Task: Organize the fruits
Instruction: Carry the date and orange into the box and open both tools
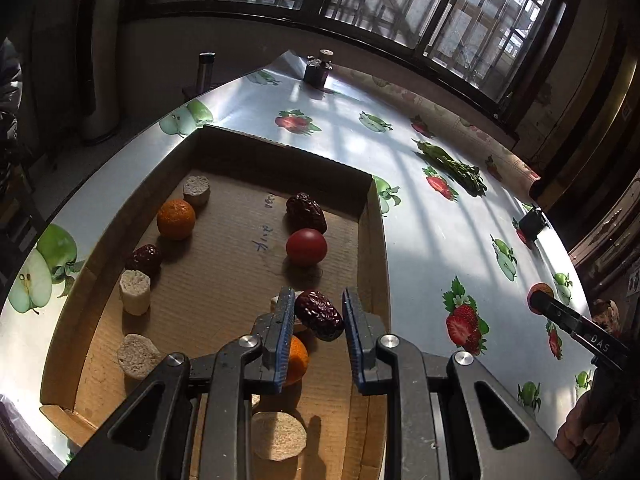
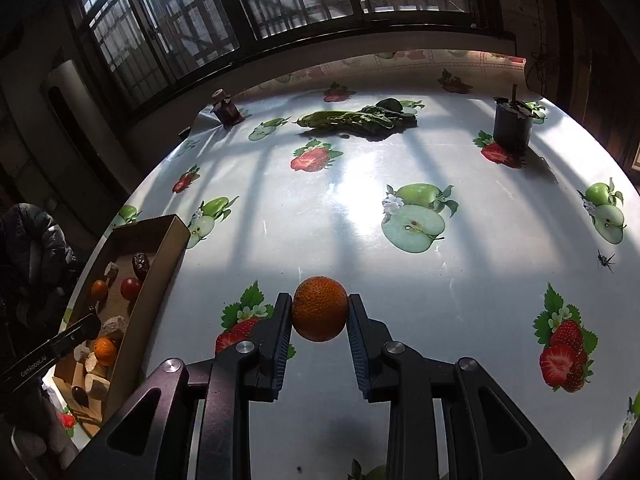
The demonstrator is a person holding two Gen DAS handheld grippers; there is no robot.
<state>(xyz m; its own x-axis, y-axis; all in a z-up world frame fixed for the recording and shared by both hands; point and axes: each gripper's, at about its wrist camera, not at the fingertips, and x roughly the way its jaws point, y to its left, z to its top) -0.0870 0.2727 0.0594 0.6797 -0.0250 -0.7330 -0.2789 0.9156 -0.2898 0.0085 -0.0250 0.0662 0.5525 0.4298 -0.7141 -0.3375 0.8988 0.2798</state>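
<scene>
A shallow cardboard box lies on the table and holds fruit and pale corn-like chunks. My left gripper hovers over its near right part, jaws open around a dark red date that touches the left finger only. In the box lie an orange, a red tomato, another date, a third date and a second orange under my gripper. My right gripper is shut on an orange above the tablecloth, right of the box.
The table wears a glossy cloth printed with apples and strawberries. Leafy greens lie at the far side. A dark cup stands far right and a small jar far left. Windows run behind the table.
</scene>
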